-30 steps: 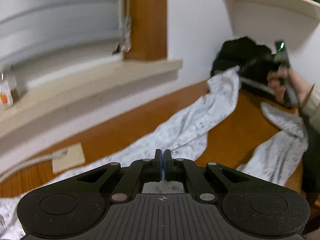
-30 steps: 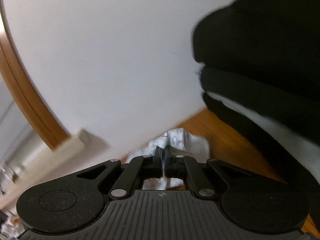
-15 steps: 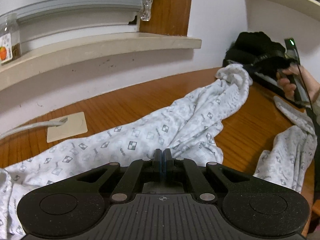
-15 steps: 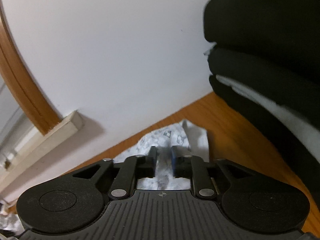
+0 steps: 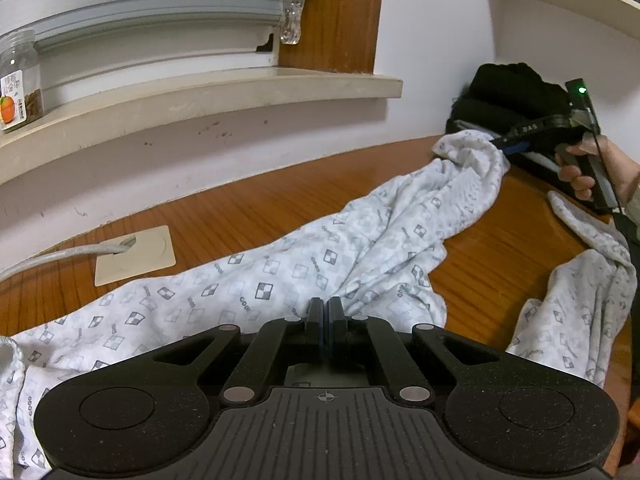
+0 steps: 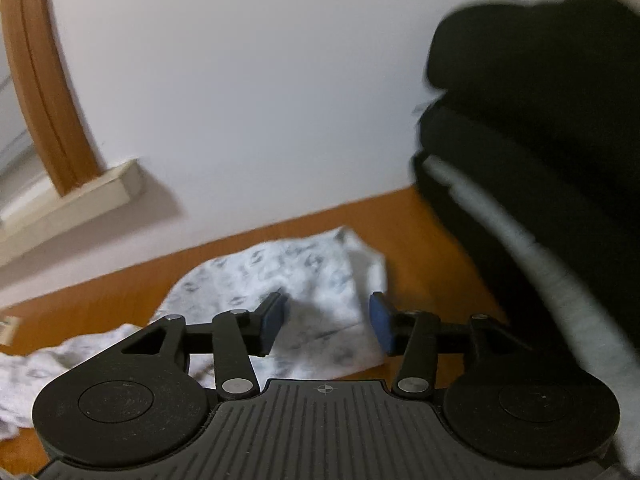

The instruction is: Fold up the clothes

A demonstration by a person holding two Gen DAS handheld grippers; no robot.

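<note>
Wooden table (image 5: pixel 256 208) bears patterned garment (image 5: pixel 304 276), black clothes stack (image 5: pixel 508 100)

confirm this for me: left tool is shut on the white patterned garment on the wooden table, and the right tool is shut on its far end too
Not quite. The right tool is open, its blue pads apart over the white patterned garment, as the right wrist view shows. The left tool is shut on it, on the wooden table.

Each matte black tool (image 6: pixel 324 322) has blue finger pads (image 6: pixel 378 322), silver pivot screws and a ribbed base.
</note>
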